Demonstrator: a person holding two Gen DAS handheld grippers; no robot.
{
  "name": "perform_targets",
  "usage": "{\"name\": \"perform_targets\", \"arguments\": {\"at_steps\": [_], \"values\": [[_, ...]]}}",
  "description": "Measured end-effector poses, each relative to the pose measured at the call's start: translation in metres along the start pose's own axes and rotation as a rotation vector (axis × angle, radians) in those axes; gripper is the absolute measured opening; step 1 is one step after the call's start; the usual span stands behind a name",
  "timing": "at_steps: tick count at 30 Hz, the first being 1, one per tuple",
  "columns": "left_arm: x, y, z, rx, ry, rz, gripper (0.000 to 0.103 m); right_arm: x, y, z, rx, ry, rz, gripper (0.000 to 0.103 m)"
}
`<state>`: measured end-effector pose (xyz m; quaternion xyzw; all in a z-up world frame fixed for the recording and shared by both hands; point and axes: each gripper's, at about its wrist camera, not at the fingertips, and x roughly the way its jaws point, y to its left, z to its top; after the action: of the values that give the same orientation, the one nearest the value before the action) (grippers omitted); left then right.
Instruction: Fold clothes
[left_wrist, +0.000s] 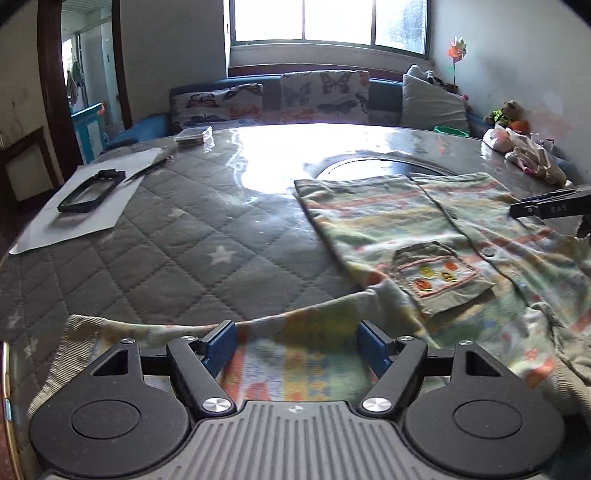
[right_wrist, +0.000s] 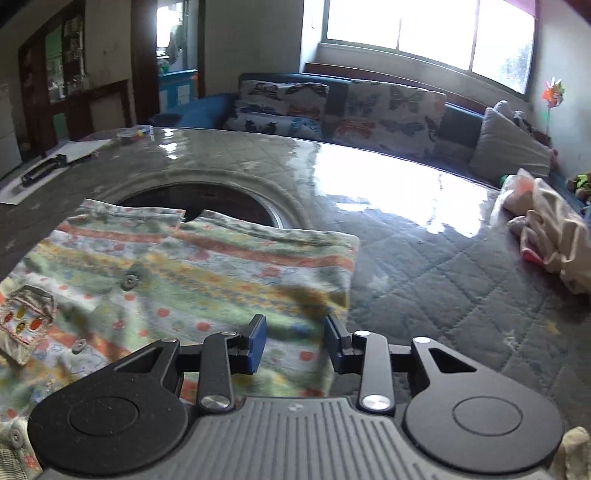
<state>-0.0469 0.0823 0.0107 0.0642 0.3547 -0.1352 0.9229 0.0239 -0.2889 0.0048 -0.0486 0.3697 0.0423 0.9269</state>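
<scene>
A small patterned cardigan (left_wrist: 424, 229) with pastel stripes, buttons and a front pocket (left_wrist: 439, 277) lies flat on the quilted grey table cover (left_wrist: 184, 251). My left gripper (left_wrist: 295, 341) is open, its blue pads on either side of the stretched-out left sleeve (left_wrist: 166, 332), just above it. My right gripper (right_wrist: 295, 345) is open and hovers over the cardigan's right side edge (right_wrist: 332, 295). The right gripper's black tip also shows in the left wrist view (left_wrist: 554, 208). The cardigan fills the left half of the right wrist view (right_wrist: 192, 273).
A round dark opening (right_wrist: 207, 201) sits in the table beyond the cardigan. A pile of other clothes (right_wrist: 546, 229) lies at the far right. A paper sheet with a black frame (left_wrist: 92, 192) lies at the far left. A sofa with butterfly cushions (left_wrist: 321, 96) stands behind.
</scene>
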Motion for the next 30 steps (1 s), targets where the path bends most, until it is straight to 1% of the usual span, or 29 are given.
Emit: {"name": "perform_targets", "arguments": {"at_steps": [2,4,8,10,11,12,15,18,21,24,26,28,30], "values": [[0.002,0.005,0.000,0.004,-0.011,0.020,0.076,-0.008,0.004,-0.003,-0.031,-0.003,0.010,0.034],[0.003,0.009,0.000,0.003,-0.021,0.027,0.076,-0.020,0.011,-0.008,-0.051,-0.013,0.049,0.034],[0.006,0.013,0.000,0.010,-0.043,0.053,0.079,-0.050,0.048,-0.021,-0.130,-0.030,0.180,0.034],[0.008,0.017,0.000,0.003,-0.049,0.058,0.079,-0.067,0.074,-0.030,-0.175,-0.038,0.276,0.034],[0.008,0.018,0.000,0.005,-0.054,0.062,0.082,-0.072,0.084,-0.034,-0.187,-0.042,0.317,0.034],[0.009,0.020,0.000,0.000,-0.058,0.066,0.086,-0.078,0.094,-0.037,-0.198,-0.046,0.358,0.034],[0.010,0.028,-0.003,-0.028,-0.069,0.069,0.089,-0.084,0.125,-0.046,-0.249,-0.040,0.455,0.034],[0.009,0.032,-0.005,-0.033,-0.077,0.083,0.090,-0.086,0.149,-0.063,-0.330,-0.009,0.474,0.034],[0.009,0.034,-0.005,-0.035,-0.075,0.092,0.091,-0.100,0.164,-0.080,-0.442,-0.074,0.411,0.033],[0.009,0.035,-0.001,-0.048,-0.061,0.105,0.091,-0.114,0.160,-0.081,-0.435,-0.078,0.412,0.033],[0.007,0.030,0.001,-0.045,-0.050,0.128,0.089,-0.121,0.151,-0.081,-0.389,-0.086,0.413,0.033],[0.000,0.022,0.002,-0.043,-0.050,0.130,0.088,-0.126,0.140,-0.078,-0.328,-0.094,0.408,0.033],[-0.009,0.011,0.003,-0.038,-0.053,0.117,0.088,-0.123,0.134,-0.082,-0.300,-0.071,0.380,0.033]]}}
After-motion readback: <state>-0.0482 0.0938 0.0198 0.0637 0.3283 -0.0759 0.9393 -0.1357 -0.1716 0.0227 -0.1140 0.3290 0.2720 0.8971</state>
